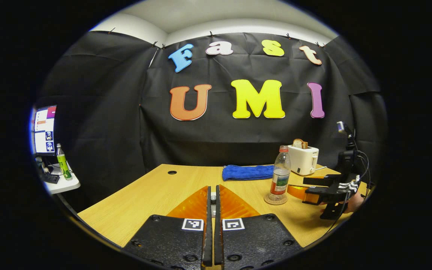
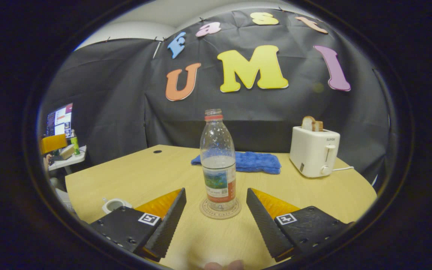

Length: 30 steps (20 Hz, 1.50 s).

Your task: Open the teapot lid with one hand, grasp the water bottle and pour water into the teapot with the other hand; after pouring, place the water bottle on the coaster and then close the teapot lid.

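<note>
My right gripper (image 2: 216, 210) is spread wide, the water bottle (image 2: 218, 165) upright on its coaster (image 2: 220, 212) just ahead between the fingers (untouched). My left gripper (image 1: 212, 210) pinches a small grey knob (image 1: 213, 196).

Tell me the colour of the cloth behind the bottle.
Blue; the cloth shows best in the right gripper view.

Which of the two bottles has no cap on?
The clear water bottle on the coaster between the right gripper fingers; the green bottle on the side table is capped.
</note>
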Each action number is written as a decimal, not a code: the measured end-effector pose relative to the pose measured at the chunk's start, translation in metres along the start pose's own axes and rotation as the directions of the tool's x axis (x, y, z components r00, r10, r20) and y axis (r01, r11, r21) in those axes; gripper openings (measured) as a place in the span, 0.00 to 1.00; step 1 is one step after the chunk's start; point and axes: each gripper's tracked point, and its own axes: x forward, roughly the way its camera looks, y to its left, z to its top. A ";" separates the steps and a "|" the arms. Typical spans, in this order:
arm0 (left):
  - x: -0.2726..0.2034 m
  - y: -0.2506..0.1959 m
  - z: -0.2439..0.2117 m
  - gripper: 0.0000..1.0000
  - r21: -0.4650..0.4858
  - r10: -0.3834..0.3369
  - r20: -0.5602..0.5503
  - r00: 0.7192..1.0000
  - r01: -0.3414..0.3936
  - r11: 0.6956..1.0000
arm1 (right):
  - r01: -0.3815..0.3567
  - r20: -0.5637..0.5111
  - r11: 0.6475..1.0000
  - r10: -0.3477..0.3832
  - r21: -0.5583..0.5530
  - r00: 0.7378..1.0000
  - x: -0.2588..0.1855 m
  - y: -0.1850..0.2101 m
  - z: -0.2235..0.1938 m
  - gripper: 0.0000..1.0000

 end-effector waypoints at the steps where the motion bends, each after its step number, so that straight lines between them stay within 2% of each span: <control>1: 0.001 -0.003 0.000 0.05 0.012 0.000 0.005 1.000 0.000 1.000 | 0.016 0.020 1.000 -0.016 -0.010 1.000 -0.013 -0.003 0.001 0.93; 2: 0.002 -0.011 0.000 0.05 0.015 -0.008 0.006 1.000 0.008 1.000 | 0.032 0.039 0.999 -0.032 -0.016 0.999 -0.025 -0.009 0.001 0.96; 7: 0.014 -0.061 -0.028 0.04 -0.005 -0.094 -0.040 0.995 0.094 0.996 | 0.120 0.133 0.993 -0.117 -0.016 0.984 -0.081 -0.041 0.002 0.94; 10: 0.021 -0.071 -0.049 0.05 0.037 -0.086 -0.074 0.994 0.089 0.995 | 0.160 0.135 0.987 -0.162 0.024 0.977 -0.099 -0.063 -0.010 0.96; 14: 0.030 -0.081 -0.077 0.06 -0.020 -0.081 -0.118 0.990 0.079 0.997 | 0.209 0.107 0.976 -0.214 0.061 0.971 -0.115 -0.093 -0.019 0.96; 18: 0.039 -0.080 -0.090 0.06 -0.068 -0.060 -0.143 0.988 0.050 0.996 | 0.257 0.136 0.963 -0.266 0.077 0.955 -0.130 -0.114 -0.012 0.96; 25: 0.047 -0.080 -0.096 0.06 -0.050 -0.041 -0.145 0.989 0.034 0.998 | 0.273 0.127 0.959 -0.281 0.077 0.951 -0.134 -0.122 -0.015 0.96; 30: 0.046 -0.081 -0.105 0.06 -0.089 -0.052 -0.163 0.985 0.038 0.995 | 0.257 0.122 0.964 -0.264 0.071 0.957 -0.130 -0.115 -0.013 0.96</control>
